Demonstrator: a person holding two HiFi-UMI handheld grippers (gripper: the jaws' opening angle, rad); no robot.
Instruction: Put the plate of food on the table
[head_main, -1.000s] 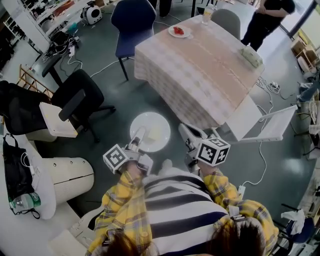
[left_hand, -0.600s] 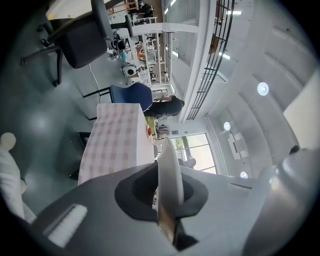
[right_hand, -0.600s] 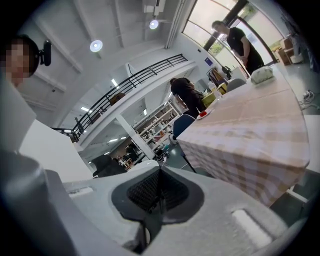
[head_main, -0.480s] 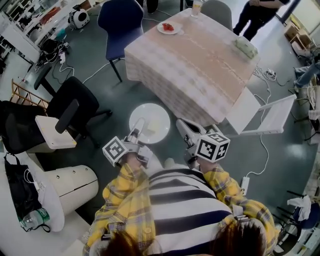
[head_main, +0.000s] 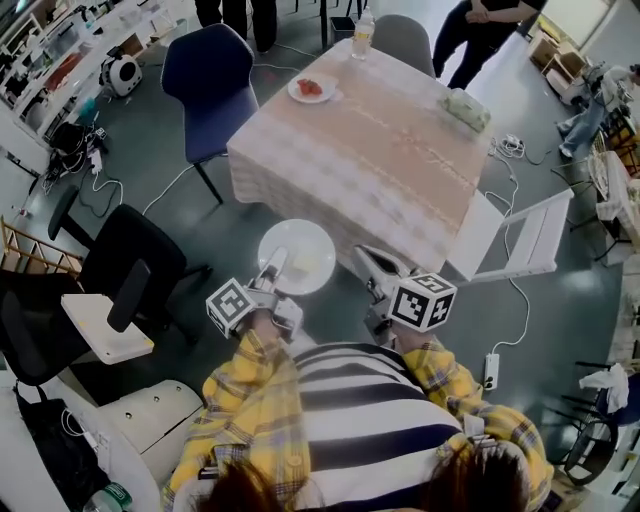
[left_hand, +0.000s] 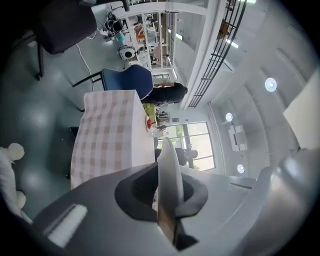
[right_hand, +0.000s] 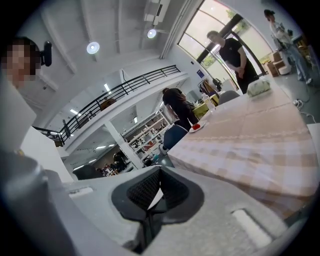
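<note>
A white plate (head_main: 297, 257) with pale yellow food on it hangs over the floor, just short of the table's near corner. My left gripper (head_main: 277, 266) is shut on the plate's near rim. In the left gripper view the plate (left_hand: 167, 170) stands edge-on between the pads. My right gripper (head_main: 366, 259) is beside the plate on the right, shut with nothing in it; in the right gripper view its pads (right_hand: 150, 192) meet. The table (head_main: 370, 150) has a checked cloth and lies straight ahead.
On the table are a plate of red food (head_main: 311, 88), a bottle (head_main: 362, 35) and a pale green bundle (head_main: 466, 108). A blue chair (head_main: 205, 75), a black office chair (head_main: 130, 270) and a white folding chair (head_main: 520, 235) flank it. A person in black (head_main: 480, 25) stands behind.
The table has drawn nearer and lower in the head view as the person walks toward it. Both grippers keep their pose, with the plate still in the left one.
</note>
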